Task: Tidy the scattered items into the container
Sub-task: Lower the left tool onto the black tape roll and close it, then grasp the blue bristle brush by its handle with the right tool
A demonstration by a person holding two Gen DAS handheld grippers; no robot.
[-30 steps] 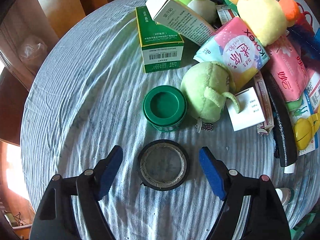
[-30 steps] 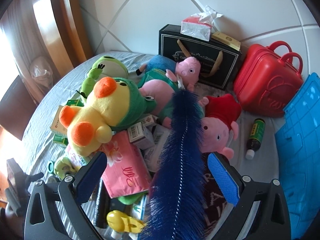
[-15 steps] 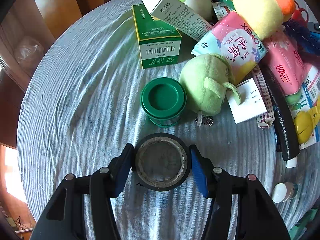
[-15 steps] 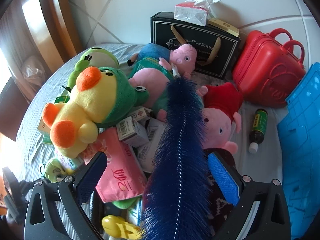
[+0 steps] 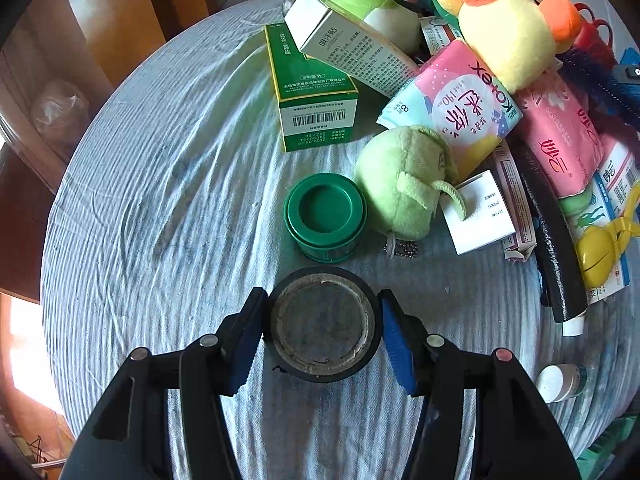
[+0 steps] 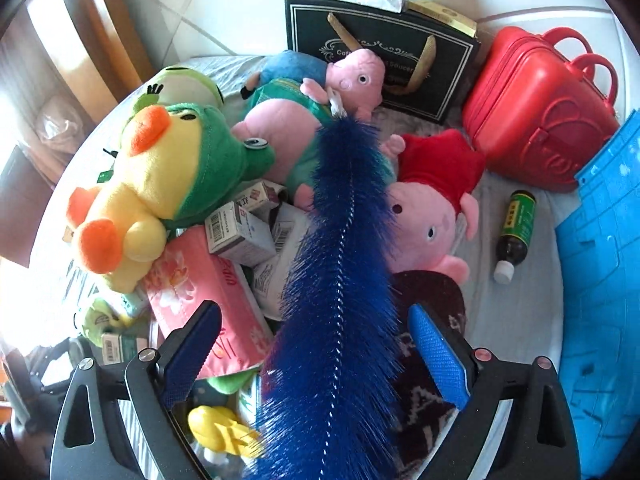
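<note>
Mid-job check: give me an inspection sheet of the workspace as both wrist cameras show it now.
Surface: round table under a wrinkled blue-grey cloth.
Job's things: black tape roll flat on the cloth; blue feather duster lying over the pile; blue crate at the table's right edge.
Clutter: green jar, green box, plush duck, pig plushies, pink packs, dark bottle.
Grippers: left gripper shut on the tape roll; right gripper open, astride the duster, closing slightly.
Cables: nothing seen.
Surroundings: red case, black gift bag, tiled floor.
</note>
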